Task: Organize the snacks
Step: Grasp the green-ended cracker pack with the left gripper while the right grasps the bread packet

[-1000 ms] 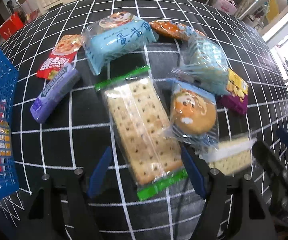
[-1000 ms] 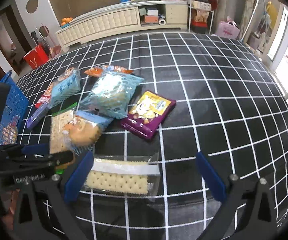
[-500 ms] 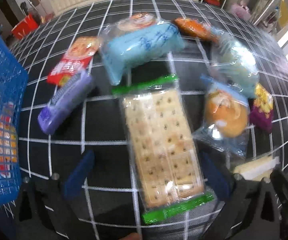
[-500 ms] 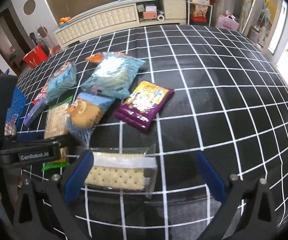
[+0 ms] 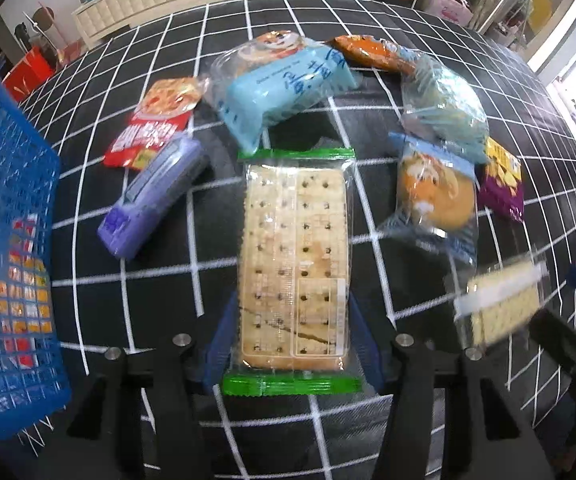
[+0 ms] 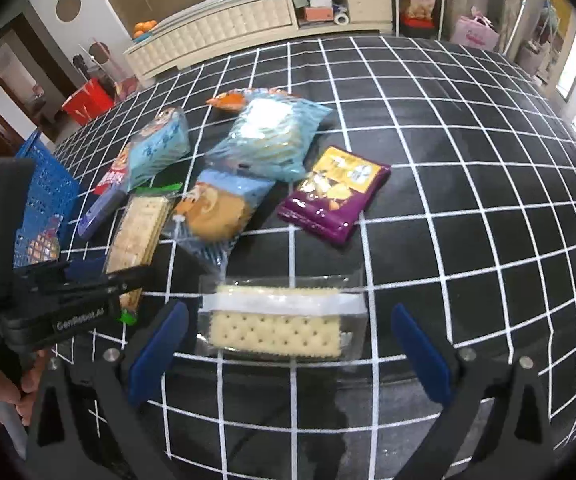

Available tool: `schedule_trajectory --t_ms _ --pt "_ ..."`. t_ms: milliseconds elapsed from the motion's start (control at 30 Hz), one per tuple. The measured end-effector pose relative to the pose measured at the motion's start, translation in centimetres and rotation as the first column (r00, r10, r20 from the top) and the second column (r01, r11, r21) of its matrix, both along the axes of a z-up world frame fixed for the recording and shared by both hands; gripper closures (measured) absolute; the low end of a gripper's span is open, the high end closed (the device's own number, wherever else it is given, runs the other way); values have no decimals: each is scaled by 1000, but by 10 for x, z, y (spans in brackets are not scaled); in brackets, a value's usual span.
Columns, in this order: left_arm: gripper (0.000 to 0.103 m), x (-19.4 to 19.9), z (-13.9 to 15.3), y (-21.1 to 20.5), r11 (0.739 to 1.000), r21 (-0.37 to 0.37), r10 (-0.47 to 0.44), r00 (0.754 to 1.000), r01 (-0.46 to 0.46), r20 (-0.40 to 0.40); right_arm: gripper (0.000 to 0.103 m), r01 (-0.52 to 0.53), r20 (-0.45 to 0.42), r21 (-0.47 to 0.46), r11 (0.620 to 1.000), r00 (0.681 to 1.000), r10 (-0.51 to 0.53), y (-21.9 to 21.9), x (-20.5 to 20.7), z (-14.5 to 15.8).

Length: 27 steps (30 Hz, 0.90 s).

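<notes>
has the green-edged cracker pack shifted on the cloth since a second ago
Yes. The green-edged cracker pack lay tilted across the white grid lines; now it runs straight along them, its near end squared between the left gripper fingers, whose jaws have just been closing on it.

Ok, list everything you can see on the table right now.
checked cloth: 1, black with white grid, under everything
basket: 1, blue, far left
green-ended cracker pack: 1, tan, centre
clear cracker pack: 1, pale, front right
cartoon bread pack: 1, light blue, behind centre
puffy bag: 1, light blue, back right
bun pack: 1, orange, right of centre
purple bag: 1, purple and yellow, far right
red packet: 1, red, back left
lavender pack: 1, lavender, left
orange packet: 1, orange, rearmost
left gripper: 1, black, blue jaws just closing, pressing the green-ended cracker pack
right gripper: 1, black, blue jaws open around clear cracker pack
</notes>
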<state>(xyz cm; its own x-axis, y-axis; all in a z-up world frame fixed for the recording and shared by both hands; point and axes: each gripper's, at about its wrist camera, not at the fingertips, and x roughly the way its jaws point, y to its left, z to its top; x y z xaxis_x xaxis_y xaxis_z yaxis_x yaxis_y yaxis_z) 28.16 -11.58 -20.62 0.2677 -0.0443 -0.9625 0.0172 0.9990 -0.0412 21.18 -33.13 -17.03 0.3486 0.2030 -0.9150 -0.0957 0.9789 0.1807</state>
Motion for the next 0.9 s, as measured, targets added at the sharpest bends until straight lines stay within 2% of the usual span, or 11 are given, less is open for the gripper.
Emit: schedule_trajectory --t_ms 133,233,333,433,567,733,833,900 --pt "52 -35 -1 8 999 -34 -2 1000 2 13 0 -12 -14 -20 1000 1000 12 6 -3 2" --pt "52 -62 10 13 1000 -29 -7 999 8 44 0 -20 -11 -22 1000 1000 20 11 -2 7" --pt "52 -85 35 16 998 -59 -8 995 13 96 0 -10 -17 44 999 1000 10 17 2 12" --pt "52 -93 62 24 999 -47 1 986 7 168 0 13 -35 74 997 999 -10 30 13 12" --pt "51 -85 78 35 1000 10 -6 971 4 240 0 24 -30 18 1000 999 -23 58 34 11" --pt "51 -57 71 56 999 25 15 970 -22 243 0 28 -45 37 999 999 -26 82 55 0" --pt "51 -50 64 64 999 13 35 972 -39 232 0 80 -63 1 997 995 -80 86 67 -11" --pt "51 -30 56 62 999 7 49 973 -52 227 0 118 -89 -9 993 989 -119 85 76 -18"
